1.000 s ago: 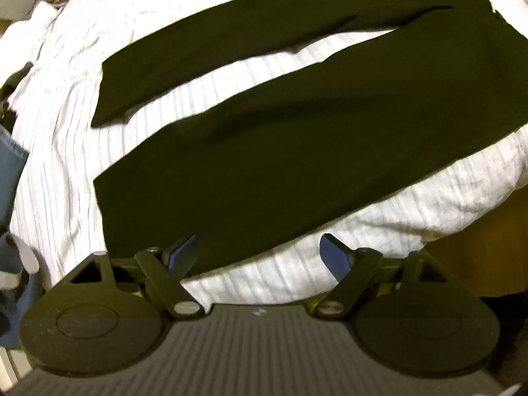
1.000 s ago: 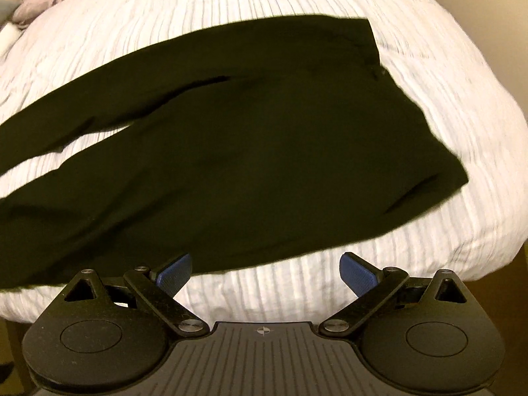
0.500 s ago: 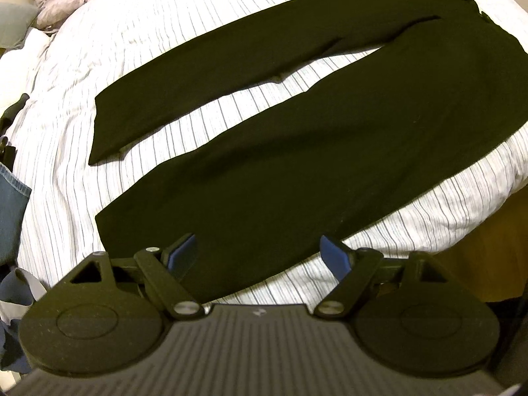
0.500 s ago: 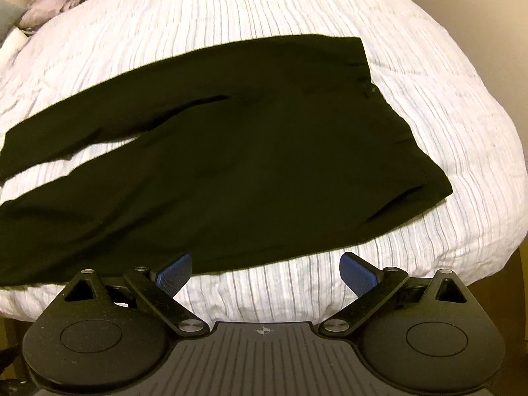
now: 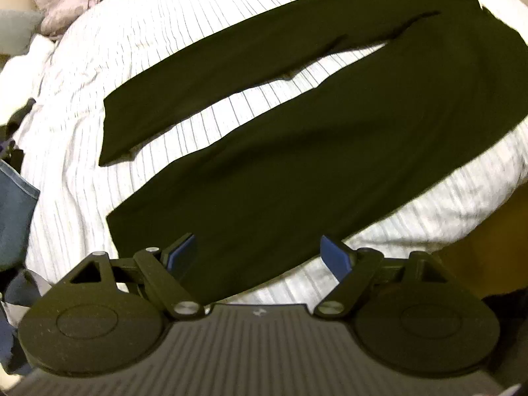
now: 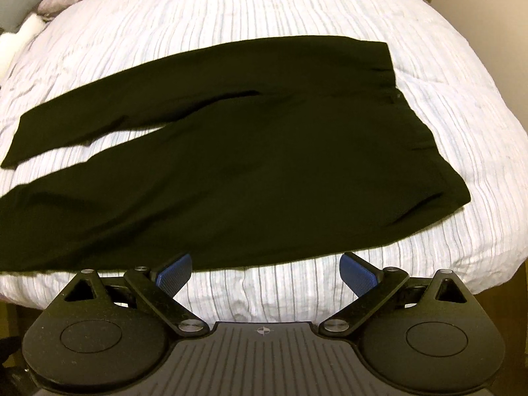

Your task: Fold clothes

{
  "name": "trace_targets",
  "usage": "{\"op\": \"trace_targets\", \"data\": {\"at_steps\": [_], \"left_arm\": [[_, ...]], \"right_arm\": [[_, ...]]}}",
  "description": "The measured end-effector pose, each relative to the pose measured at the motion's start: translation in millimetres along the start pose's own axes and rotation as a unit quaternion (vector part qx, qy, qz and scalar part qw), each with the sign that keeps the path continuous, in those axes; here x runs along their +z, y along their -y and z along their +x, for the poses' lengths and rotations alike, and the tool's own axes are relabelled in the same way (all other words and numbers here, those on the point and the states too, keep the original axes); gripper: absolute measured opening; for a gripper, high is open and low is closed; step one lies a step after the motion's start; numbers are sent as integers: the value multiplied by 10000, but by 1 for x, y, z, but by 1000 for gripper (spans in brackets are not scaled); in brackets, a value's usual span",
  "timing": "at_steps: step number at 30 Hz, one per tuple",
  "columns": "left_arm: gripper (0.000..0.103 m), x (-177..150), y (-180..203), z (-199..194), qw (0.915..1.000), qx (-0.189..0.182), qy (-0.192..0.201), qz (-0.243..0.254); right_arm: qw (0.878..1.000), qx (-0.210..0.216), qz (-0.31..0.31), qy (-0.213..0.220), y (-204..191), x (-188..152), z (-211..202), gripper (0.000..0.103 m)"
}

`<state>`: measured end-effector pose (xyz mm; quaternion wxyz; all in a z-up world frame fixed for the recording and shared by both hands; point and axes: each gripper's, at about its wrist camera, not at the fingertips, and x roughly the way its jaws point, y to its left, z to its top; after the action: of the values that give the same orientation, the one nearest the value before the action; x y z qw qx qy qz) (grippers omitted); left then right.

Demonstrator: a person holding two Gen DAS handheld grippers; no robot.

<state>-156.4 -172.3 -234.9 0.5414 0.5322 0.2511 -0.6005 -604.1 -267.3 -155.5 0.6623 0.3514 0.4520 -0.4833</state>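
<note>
My left gripper (image 5: 260,254) hung with its blue pads spread wide, pinching nothing; the near trouser leg showed between them, but I judged they were above the cloth, not on it. My right gripper (image 6: 265,270) was just as wide and empty, with only striped cover between its pads, just short of the trousers' near edge.

The trousers (image 6: 264,151) lay flat on the bed (image 6: 429,264), close to its near edge, waistband toward the right side and hems toward the left. The two legs were split apart, with a strip of cover showing between them (image 5: 264,95). I took that as the reason for my stance: one gripper over the near leg toward its hem, the other nearer the hip, both tilted steeply down, ready to take that near edge and carry it over onto the far leg. No fold was made yet.

Other clothes (image 5: 62,3) sat piled at the far left corner.
</note>
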Motion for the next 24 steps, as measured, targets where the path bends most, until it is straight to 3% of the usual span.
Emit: {"op": "trace_targets", "data": {"at_steps": [5, 8, 18, 24], "left_arm": [[79, -18, 1, -4, 9983, 339, 57, 474], [79, -27, -5, -10, 9975, 479, 71, 510], [79, -45, -13, -20, 9976, 574, 125, 360], [78, -70, -4, 13, 9862, 902, 51, 1384]], "right_arm": [[9981, -227, -364, 448, -2, 0, -1, 99], [9931, -424, -818, 731, 1, 2, -1, 99], [9839, -645, -1572, 556, 13, 6, 33, 99], [9778, -604, -1918, 586, 4, 7, 46, 99]]}}
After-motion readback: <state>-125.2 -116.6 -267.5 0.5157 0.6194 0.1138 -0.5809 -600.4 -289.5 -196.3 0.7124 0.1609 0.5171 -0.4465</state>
